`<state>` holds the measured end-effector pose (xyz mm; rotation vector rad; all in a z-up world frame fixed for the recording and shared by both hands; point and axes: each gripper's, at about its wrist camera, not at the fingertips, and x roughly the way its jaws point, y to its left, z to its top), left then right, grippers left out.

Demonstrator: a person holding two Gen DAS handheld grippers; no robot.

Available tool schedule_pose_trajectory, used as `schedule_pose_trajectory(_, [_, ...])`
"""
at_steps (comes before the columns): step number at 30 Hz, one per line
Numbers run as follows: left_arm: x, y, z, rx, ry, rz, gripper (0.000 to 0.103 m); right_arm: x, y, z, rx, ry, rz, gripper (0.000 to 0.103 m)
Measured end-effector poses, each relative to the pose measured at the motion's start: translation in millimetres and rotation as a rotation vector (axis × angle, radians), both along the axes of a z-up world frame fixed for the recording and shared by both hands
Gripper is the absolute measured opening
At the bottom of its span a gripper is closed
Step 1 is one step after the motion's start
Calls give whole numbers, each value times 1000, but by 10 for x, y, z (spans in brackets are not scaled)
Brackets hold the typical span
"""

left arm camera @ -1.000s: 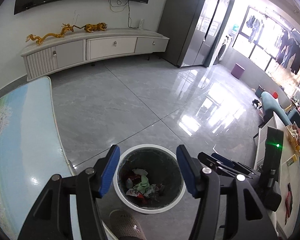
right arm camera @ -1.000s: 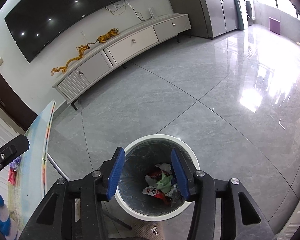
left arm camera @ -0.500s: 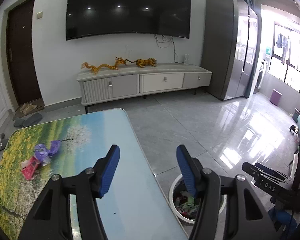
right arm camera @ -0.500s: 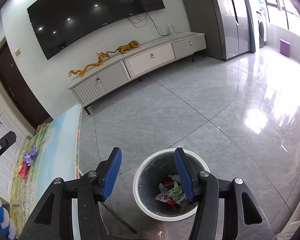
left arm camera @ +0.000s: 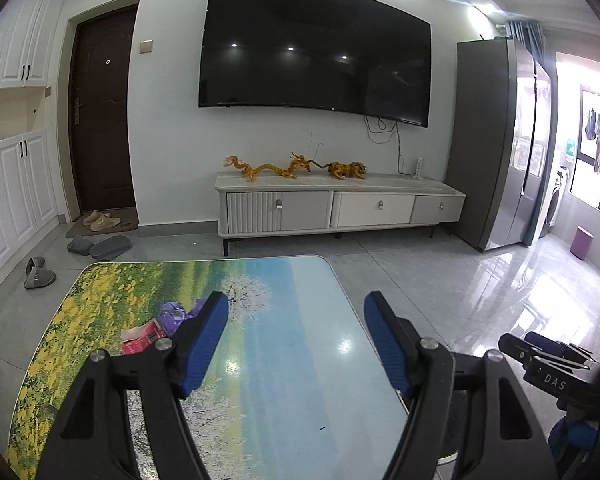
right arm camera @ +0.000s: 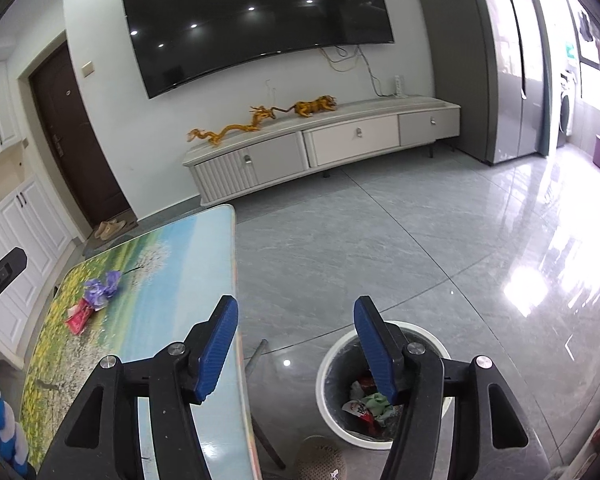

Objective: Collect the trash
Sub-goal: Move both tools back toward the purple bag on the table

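- Showing desk point(left arm camera: 284, 360), landscape print, bin point(right arm camera: 332, 364) on floor right of it, wrappers inside.
- Left gripper point(left arm camera: 296, 340) over desk: jaws opening, nothing between.
- Right gripper point(right arm camera: 296, 348) above bin: jaws opening, empty.
- Trash point(left arm camera: 156, 326), purple and red wrappers, on desk's far left.

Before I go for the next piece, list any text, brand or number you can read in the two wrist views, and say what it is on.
"DAS": white letters on the black body of the right tongs, seen from the left wrist view.
Red packet on the table: it has print, too small to read.
Wrappers in the trash bin: red and white print, too blurred to read.
Slipper beside the bin: faint marks on it, not legible.
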<state>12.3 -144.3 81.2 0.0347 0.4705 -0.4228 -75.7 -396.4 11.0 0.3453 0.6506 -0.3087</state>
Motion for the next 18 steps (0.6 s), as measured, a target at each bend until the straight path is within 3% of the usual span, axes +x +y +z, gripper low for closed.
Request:
schedule_pose_trajectory(13, [246, 630, -133, -47, 36, 76, 69, 391, 633, 96, -60, 29, 136, 59])
schedule_pose_trajectory(18, [446, 917, -292, -22, 51, 86, 79, 624, 824, 63, -55, 42, 197, 59])
